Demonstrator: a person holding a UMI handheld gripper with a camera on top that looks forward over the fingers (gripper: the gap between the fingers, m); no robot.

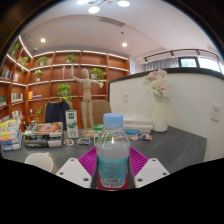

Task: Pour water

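Note:
A clear plastic water bottle [113, 155] with a blue cap and a pale blue label stands upright between my gripper's [112, 176] two white fingers [72, 173]. The pink pads [88, 160] press against both sides of the bottle, so the gripper is shut on it. The bottle's base is hidden below the fingers. A white cup [40, 160] shows just left of the left finger, on the grey table [170, 145].
Boxes and small items [42, 131] crowd the table's far left. A white vase of flowers [160, 112] stands at the right by a white partition wall [190, 100]. A wooden mannequin [88, 95] and shelves with plants [60, 80] are behind.

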